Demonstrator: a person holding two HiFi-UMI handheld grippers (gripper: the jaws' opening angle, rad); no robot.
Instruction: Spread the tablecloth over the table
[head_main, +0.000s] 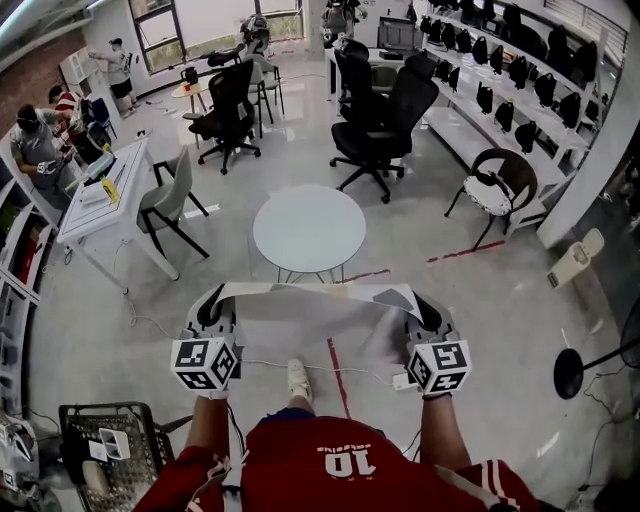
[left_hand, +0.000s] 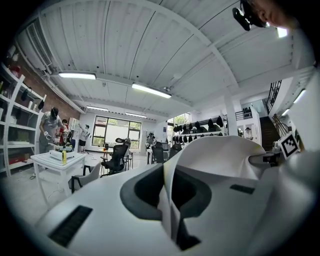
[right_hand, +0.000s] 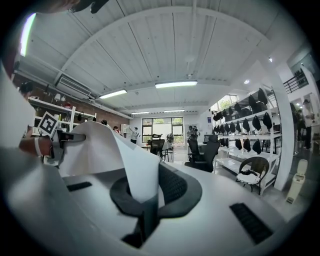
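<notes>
A white tablecloth (head_main: 318, 292) hangs stretched in the air between my two grippers, just short of the round white table (head_main: 309, 228). My left gripper (head_main: 212, 308) is shut on the cloth's left corner, and in the left gripper view the cloth (left_hand: 225, 155) rises out of the closed jaws (left_hand: 172, 202). At the other corner my right gripper (head_main: 428, 310) is shut on the cloth. The right gripper view shows the fabric (right_hand: 100, 145) pinched between the dark pads (right_hand: 144, 202) and running off towards the left gripper. The table top is bare.
Black office chairs (head_main: 380, 120) stand beyond the table. A grey chair (head_main: 168, 205) and a white desk (head_main: 100, 200) are at the left, with people (head_main: 35, 135) nearby. A black basket (head_main: 110, 455) sits at my lower left. A cable and a power strip (head_main: 402, 380) lie on the floor.
</notes>
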